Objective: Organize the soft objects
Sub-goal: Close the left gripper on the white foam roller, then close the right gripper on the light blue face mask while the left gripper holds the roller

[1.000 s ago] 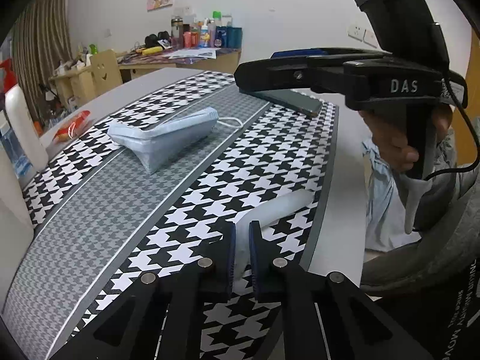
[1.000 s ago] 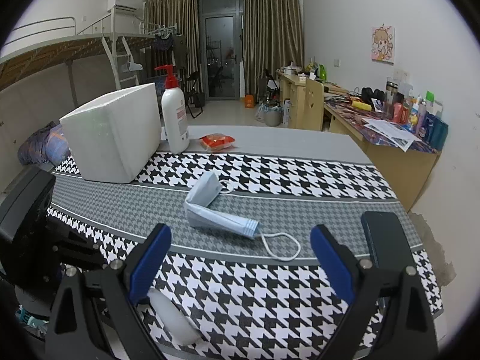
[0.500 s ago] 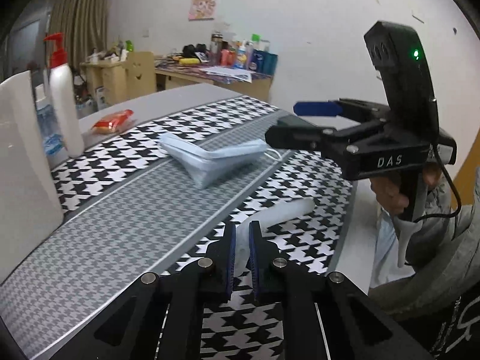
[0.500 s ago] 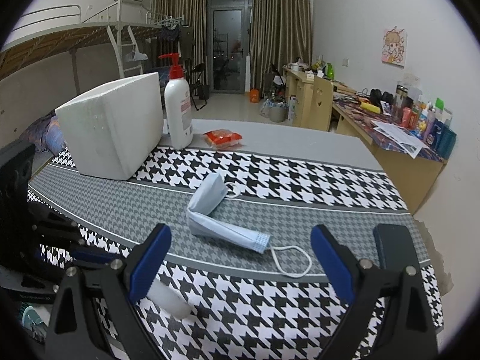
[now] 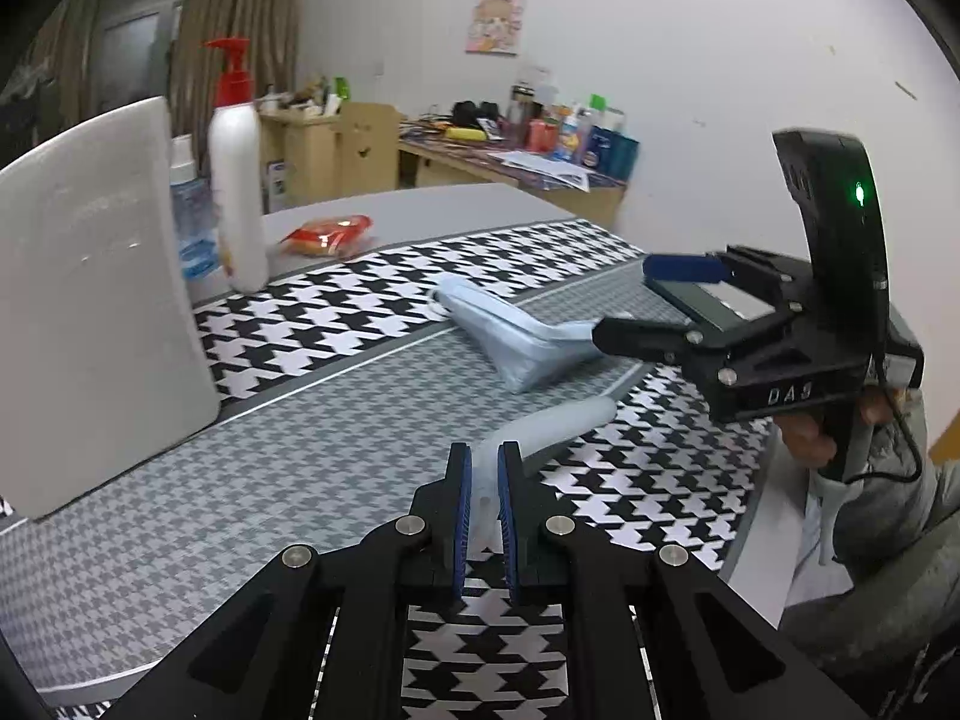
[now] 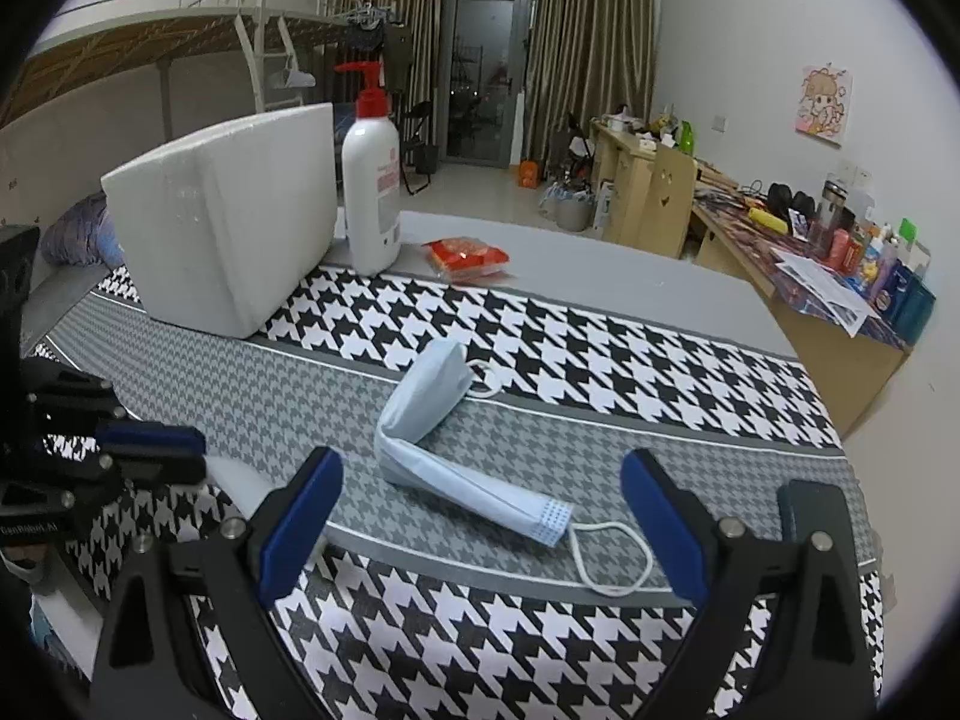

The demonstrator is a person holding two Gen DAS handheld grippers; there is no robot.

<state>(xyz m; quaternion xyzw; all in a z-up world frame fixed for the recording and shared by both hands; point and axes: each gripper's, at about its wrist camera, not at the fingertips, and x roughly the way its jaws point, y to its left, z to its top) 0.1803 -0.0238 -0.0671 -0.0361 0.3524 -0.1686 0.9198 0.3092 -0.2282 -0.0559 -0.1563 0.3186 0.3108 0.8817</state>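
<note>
My left gripper point(image 5: 485, 456) is shut on one end of a translucent white soft roll point(image 5: 552, 420); the roll's far end points toward the table's right edge, low over the houndstooth cloth point(image 5: 300, 468). A folded light-blue face mask point(image 5: 516, 336) lies on the grey stripe mid-table. In the right wrist view the mask point(image 6: 432, 408) sits between and just beyond the blue pads of my right gripper point(image 6: 480, 480), which is wide open and holds nothing. My left gripper point(image 6: 150, 450) and the roll point(image 6: 240, 474) show at that view's left edge.
A white foam box point(image 6: 228, 228) stands at the back left, with a red-capped pump bottle point(image 6: 372, 192) and a red snack packet point(image 6: 468, 255) beside it. A dark phone point(image 6: 810, 510) lies near the right edge. A cluttered wooden desk point(image 6: 810, 276) lines the wall.
My left gripper has rolled and swung left with the roll, bringing the foam box and bottle into view. My right gripper has moved forward and lower over the mask, still open.
</note>
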